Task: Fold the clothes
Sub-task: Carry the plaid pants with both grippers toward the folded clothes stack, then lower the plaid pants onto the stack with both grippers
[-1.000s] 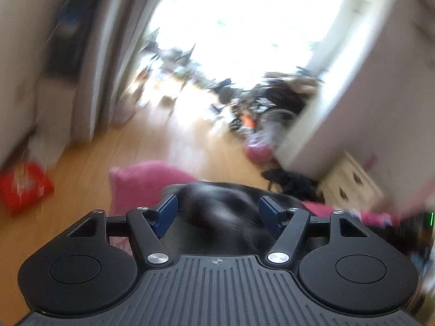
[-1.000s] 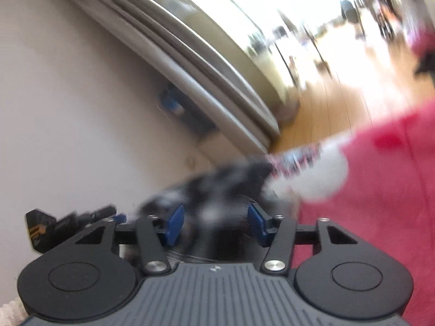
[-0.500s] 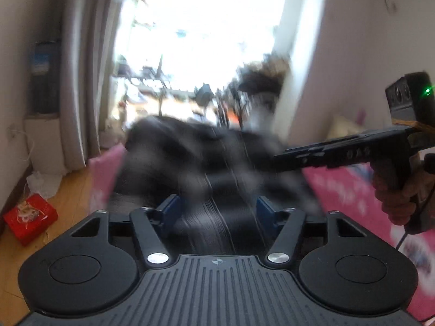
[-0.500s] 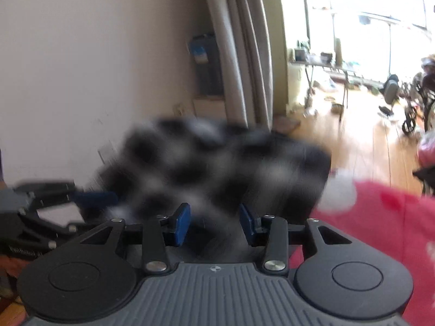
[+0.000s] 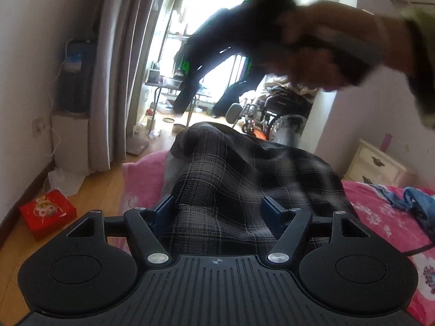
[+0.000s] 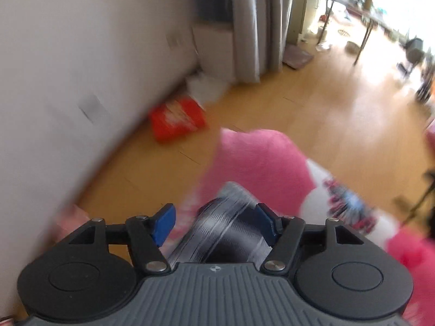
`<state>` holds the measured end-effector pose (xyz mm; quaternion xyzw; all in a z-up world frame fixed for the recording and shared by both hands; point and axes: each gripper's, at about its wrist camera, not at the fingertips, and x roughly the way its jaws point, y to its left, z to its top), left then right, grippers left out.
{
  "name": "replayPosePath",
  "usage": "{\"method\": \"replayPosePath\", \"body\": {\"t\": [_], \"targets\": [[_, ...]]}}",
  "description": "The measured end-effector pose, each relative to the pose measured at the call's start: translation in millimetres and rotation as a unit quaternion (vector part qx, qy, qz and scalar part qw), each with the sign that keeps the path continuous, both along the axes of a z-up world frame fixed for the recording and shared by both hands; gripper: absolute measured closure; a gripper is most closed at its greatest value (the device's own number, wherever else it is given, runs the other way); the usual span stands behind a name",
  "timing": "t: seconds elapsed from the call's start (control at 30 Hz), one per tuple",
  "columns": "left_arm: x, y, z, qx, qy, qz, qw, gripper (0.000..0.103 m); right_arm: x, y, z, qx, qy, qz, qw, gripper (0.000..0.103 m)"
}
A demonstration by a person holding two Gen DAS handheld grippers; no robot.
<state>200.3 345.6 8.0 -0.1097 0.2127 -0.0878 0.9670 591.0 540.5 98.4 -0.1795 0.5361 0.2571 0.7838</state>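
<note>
A dark plaid garment (image 5: 244, 179) lies spread over the pink bed cover (image 5: 141, 174), with a raised fold at its far end. My left gripper (image 5: 217, 209) sits low at its near edge. Its jaws are opening, and the cloth runs between the blue pads (image 5: 163, 212) without being pinched. My right gripper (image 6: 214, 217) points steeply down at the bed's edge. Its jaws are opening too, with a blurred strip of the plaid garment (image 6: 225, 228) between them. In the left wrist view a person's hand (image 5: 312, 51) carries that gripper high above the garment.
A red box (image 5: 47, 214) and white bags lie on the wooden floor (image 6: 312, 103) by the wall. Grey curtains (image 5: 117, 81) hang at the left. A white bedside cabinet (image 5: 378, 165) stands right of the bed, a blue garment (image 5: 416, 203) lies on it, and a wheelchair (image 5: 272, 111) stands beyond.
The plaid garment, lifted and blurred half a second ago, now lies on the bed. The right gripper has swung up above it, tipped downward, and its jaws stand wider.
</note>
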Motion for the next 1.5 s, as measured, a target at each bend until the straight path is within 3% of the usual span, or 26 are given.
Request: {"method": "replayPosePath", "body": {"t": [0.13,0.3,0.47,0.53,0.63,0.77,0.83,0.9,1.03,1.13,1.17,1.27,1.3,1.43,1.5], "targets": [[-4,5,-1,-0.014,-0.002,-0.005,0.9999,0.039,-4,37,-29,-0.088,0.005,0.041,0.995,0.036],[-3,5,-7,-0.020,-0.004,-0.003,0.9998,0.051,1,54,-51,-0.165,0.017,0.041,0.985,0.038],[-4,4,-8,-0.034,-0.010,-0.011,0.9993,0.058,2,52,-52,-0.178,0.014,0.034,0.983,0.049],[-2,5,-9,-0.032,-0.012,-0.015,0.9993,0.058,-4,47,-48,-0.173,0.002,0.036,0.984,0.068],[-1,5,-10,-0.032,-0.013,-0.018,0.9992,0.057,-7,30,-34,-0.145,-0.037,-0.004,0.989,0.083],[2,7,-11,-0.042,-0.012,-0.016,0.9989,0.059,-15,9,-20,-0.107,-0.100,-0.053,0.988,0.086],[4,10,-12,-0.052,-0.004,-0.007,0.9986,0.069,-25,5,-18,-0.095,-0.131,-0.057,0.985,0.086],[5,17,-14,-0.072,0.005,0.001,0.9974,0.077,-31,6,-25,-0.088,-0.157,-0.056,0.982,0.087],[3,31,-21,-0.107,0.019,0.014,0.9940,0.080,-36,17,-51,-0.068,-0.195,-0.032,0.978,0.087],[2,36,-25,-0.117,0.024,0.019,0.9926,0.075,-29,17,-74,-0.036,-0.195,-0.016,0.980,0.081],[1,39,-25,-0.124,0.024,0.020,0.9918,0.069,-26,14,-77,-0.023,-0.194,-0.010,0.981,0.078],[-3,48,-26,-0.150,0.020,0.026,0.9882,0.043,-23,-11,-54,0.054,-0.199,-0.024,0.978,0.069],[-4,52,-26,-0.158,0.019,0.029,0.9869,0.040,-21,-20,-46,0.080,-0.201,-0.029,0.976,0.067],[4,66,-34,-0.203,0.037,0.022,0.9783,0.044,-43,-84,10,0.206,-0.236,-0.065,0.948,0.061],[8,71,-39,-0.227,0.048,0.011,0.9726,0.057,-57,-115,25,0.227,-0.236,-0.079,0.942,0.061]]}}
